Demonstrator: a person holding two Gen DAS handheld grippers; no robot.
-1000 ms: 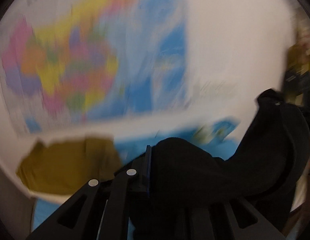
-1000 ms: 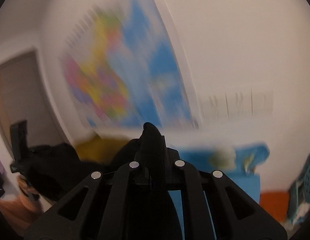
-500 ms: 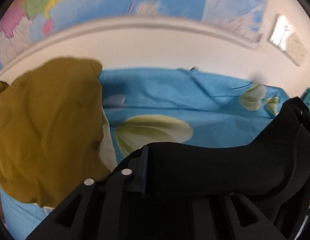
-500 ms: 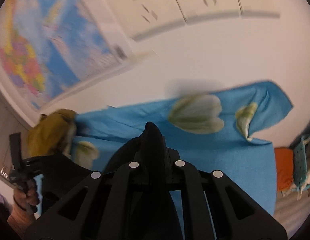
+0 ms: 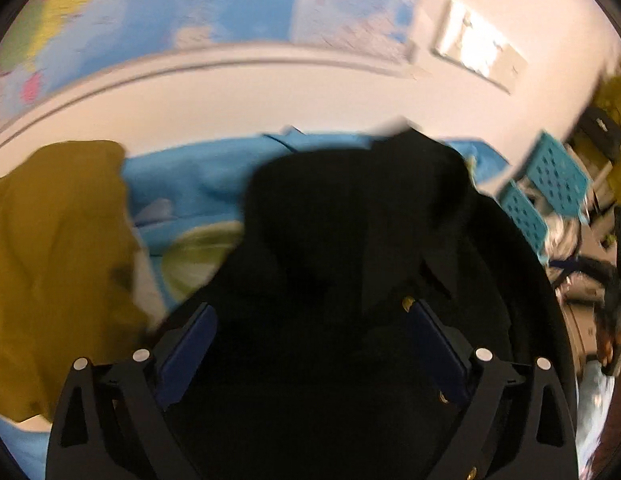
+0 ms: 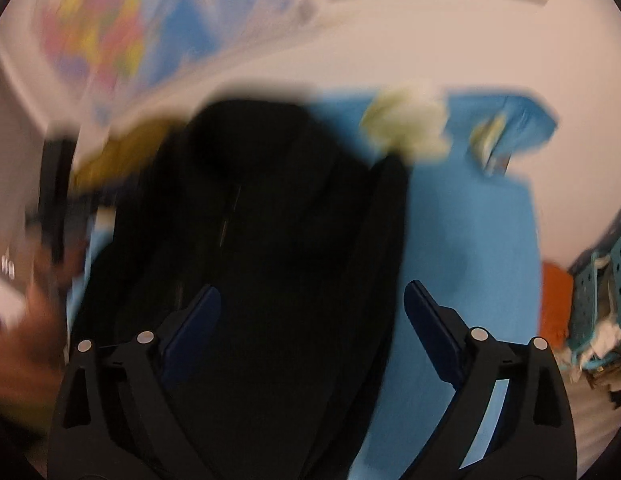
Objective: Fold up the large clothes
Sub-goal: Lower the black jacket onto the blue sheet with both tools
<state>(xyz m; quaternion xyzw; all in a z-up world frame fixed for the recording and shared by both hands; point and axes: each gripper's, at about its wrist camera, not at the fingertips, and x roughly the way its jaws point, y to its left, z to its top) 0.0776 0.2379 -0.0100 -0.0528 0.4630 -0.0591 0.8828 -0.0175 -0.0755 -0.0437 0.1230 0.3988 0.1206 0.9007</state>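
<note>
A large black garment [image 5: 350,240] lies in a heap on the blue flowered sheet [image 5: 182,184], filling the middle of both views; it also shows in the right wrist view [image 6: 270,220]. My left gripper [image 5: 310,316] is open, its blue pads apart on either side of the black cloth. My right gripper [image 6: 310,300] is open too, jaws spread wide over the garment's near edge. Both views are motion-blurred.
A mustard-yellow garment [image 5: 58,260] lies at the left on the sheet. Turquoise perforated baskets [image 5: 550,184] stand at the right, also seen in the right wrist view [image 6: 606,280]. A coloured wall map [image 5: 150,12] hangs behind. An orange item [image 6: 554,304] sits at the right.
Both grippers were shut on the black garment and holding it up; now both have opened and the garment has dropped onto the blue sheet. The cameras tilted down from the wall.
</note>
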